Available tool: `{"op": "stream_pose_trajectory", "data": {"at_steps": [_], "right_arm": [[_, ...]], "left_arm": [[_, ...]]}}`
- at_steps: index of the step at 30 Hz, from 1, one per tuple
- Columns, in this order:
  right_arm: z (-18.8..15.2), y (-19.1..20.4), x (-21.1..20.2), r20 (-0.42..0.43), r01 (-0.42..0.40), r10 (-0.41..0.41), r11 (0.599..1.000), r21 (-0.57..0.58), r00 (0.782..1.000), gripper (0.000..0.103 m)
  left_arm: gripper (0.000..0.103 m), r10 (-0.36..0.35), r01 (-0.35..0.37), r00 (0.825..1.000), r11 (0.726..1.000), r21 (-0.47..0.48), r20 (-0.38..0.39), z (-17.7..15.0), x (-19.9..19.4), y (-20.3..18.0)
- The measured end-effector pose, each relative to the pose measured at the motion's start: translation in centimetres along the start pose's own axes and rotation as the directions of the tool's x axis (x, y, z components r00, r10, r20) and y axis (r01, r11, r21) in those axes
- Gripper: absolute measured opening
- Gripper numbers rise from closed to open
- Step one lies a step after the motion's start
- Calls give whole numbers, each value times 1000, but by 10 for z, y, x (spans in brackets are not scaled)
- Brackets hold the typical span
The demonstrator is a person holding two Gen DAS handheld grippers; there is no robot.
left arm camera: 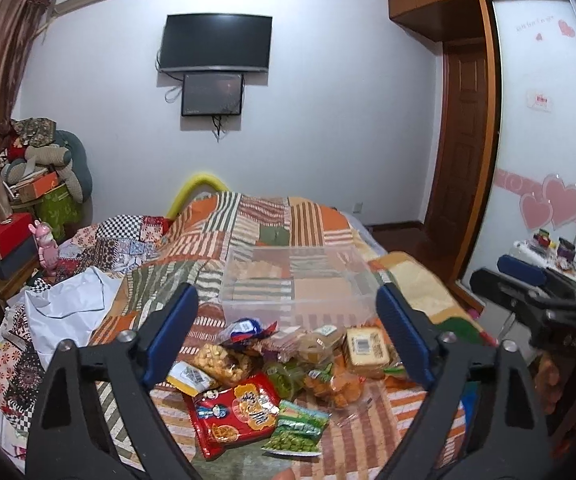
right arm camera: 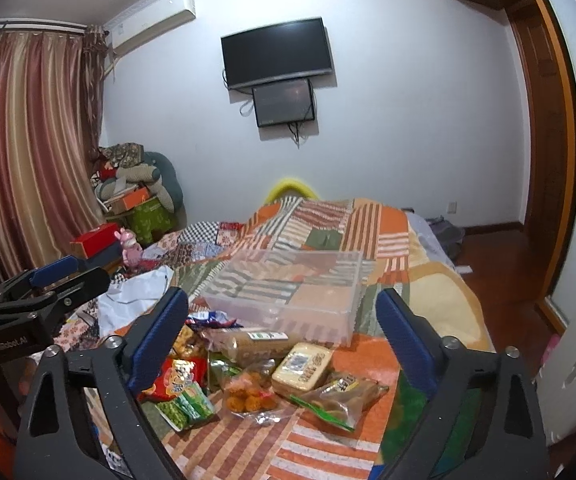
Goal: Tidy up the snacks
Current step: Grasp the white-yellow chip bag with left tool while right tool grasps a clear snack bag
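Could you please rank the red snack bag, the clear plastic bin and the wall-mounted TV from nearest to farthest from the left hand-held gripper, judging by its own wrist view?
1. Red snack bag: low, between the left hand-held gripper fingers.
2. Clear plastic bin: behind the snack pile, on the bed.
3. Wall-mounted TV: far wall.

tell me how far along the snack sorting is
Done: nothing visibly; the clear bin on the bed looks empty. In hand: nothing; left tongs and right tongs are open over the snack pile, gripping no pack. Left: every pack, including the red bag, is outside the bin.
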State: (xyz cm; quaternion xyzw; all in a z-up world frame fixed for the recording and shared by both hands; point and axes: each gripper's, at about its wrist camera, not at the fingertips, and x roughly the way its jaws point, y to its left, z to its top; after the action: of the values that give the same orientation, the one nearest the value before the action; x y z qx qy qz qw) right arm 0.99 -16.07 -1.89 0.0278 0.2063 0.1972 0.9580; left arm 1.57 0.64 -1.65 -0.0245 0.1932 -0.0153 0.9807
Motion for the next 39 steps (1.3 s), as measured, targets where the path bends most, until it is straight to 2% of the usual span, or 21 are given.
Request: {"op": "stream_pose_trajectory", "data": {"at_steps": [2, 5, 8, 12, 18, 20, 24, 28, 32, 39], "right_arm": [[-3, -6, 6, -26, -1, 1, 1000, 16, 1000, 85], [-9, -13, 17, -82, 0, 2, 1000, 28, 997, 65], [-17, -20, 29, -133, -1, 6, 999, 36, 991, 62], [-25, -27, 40, -187, 27, -24, 999, 17, 982, 59], [-39, -39, 54, -260, 81, -79, 997, -1, 962, 59], [-45, -44, 61, -296, 107, -104, 994, -7, 950, 59], [-53, -53, 73, -355, 106, -90, 994, 25, 930, 62], [-62, -57, 80, -395, 116, -97, 993, 25, 913, 66], [-68, -57, 86, -429, 114, -91, 993, 28, 899, 76], [-73, -64, 98, -475, 76, -13, 991, 114, 880, 78]], "left_arm": [[82, 13, -13, 1000, 1000, 14, -26, -4, 6, 4], [71, 14, -13, 997, 1000, 13, -80, -11, 18, 16], [65, 11, -12, 992, 1000, -9, -129, -17, 29, 32], [65, 53, -61, 984, 997, -38, -171, -25, 42, 57], [66, 73, -105, 958, 989, -106, -276, -44, 70, 99], [69, 86, -125, 948, 986, -111, -307, -52, 81, 107], [78, 75, -139, 926, 979, -150, -369, -68, 103, 122], [81, 66, -155, 907, 971, -184, -416, -83, 125, 133], [81, 43, -150, 891, 967, -205, -451, -94, 144, 134], [81, 6, -123, 880, 969, -216, -475, -107, 165, 133]]}}
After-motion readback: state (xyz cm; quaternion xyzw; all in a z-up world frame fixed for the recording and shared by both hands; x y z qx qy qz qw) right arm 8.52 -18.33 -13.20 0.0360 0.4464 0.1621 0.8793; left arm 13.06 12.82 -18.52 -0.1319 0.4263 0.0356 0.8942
